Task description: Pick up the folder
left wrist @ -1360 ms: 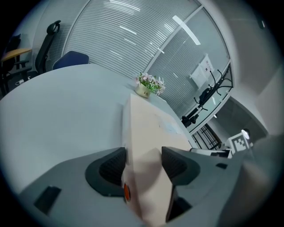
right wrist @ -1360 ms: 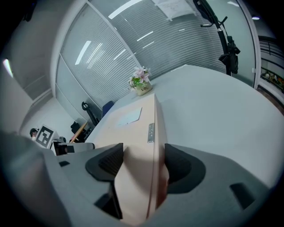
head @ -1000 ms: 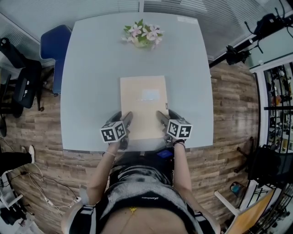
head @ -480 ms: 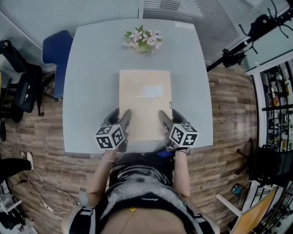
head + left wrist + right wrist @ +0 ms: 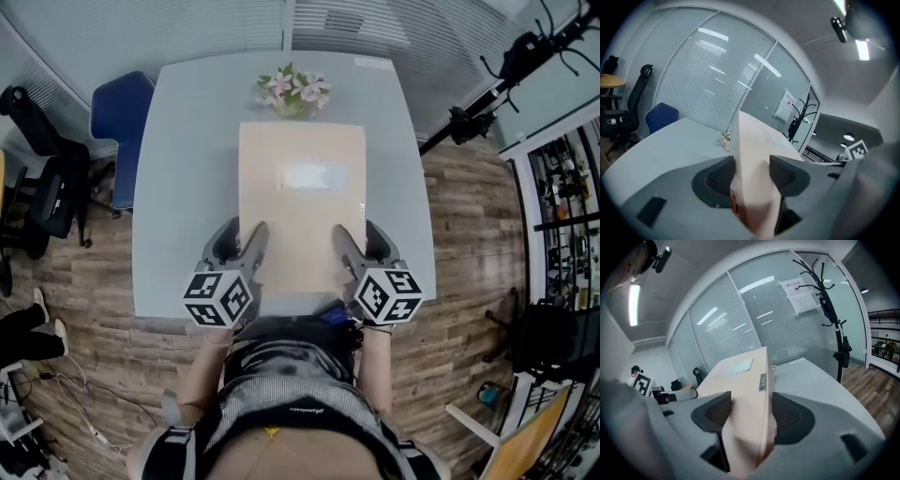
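Note:
The tan folder (image 5: pixel 302 202), with a pale label on its cover, is lifted above the grey table (image 5: pixel 178 187) in the head view. My left gripper (image 5: pixel 242 236) is shut on the folder's near left corner and my right gripper (image 5: pixel 357 237) on its near right corner. In the left gripper view the folder (image 5: pixel 752 159) fills the gap between the two dark pads, running away toward the window. In the right gripper view the folder (image 5: pixel 743 394) is clamped the same way, its spine with a small tag facing right.
A small pot of pink and white flowers (image 5: pixel 293 89) stands at the table's far edge, just beyond the folder. A blue chair (image 5: pixel 120 122) is at the table's left, black office chairs further left. A tripod stand (image 5: pixel 487 89) is at the right.
Both grippers have risen toward the head camera with the folder between them; the folder looks larger and its far edge now reaches the flowers.

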Demonstrator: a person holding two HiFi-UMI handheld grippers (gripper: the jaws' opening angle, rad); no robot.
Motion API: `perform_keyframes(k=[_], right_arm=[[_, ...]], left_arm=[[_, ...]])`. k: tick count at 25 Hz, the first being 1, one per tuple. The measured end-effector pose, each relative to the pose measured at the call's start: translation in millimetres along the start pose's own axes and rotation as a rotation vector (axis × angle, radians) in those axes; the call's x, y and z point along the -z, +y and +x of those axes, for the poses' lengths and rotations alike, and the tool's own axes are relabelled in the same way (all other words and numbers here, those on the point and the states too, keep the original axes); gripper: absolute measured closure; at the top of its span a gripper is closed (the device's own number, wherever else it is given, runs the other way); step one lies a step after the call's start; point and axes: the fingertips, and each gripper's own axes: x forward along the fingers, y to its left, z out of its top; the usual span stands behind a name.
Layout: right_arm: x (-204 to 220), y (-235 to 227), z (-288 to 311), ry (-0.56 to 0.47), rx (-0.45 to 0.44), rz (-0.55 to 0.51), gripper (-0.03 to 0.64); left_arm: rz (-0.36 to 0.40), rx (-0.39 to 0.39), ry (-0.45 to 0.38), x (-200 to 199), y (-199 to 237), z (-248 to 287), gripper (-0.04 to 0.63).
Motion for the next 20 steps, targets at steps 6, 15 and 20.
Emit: perform_keyframes(k=[6, 15, 20], right_arm=[[-27, 18, -20, -0.069, -0.011, -0.047, 0.344], [-48, 32, -42, -0.130, -0.016, -0.100, 0.347], [-51, 33, -50, -0.147, -0.014, -0.116, 0.348]], left_arm=[[0.029, 0.014, -0.074, -26, -15, -21, 0.364], [0.056, 0.020, -0.141, -46, -31, -41, 0.364], [0.060, 0.026, -0.157, -47, -37, -45, 0.364]])
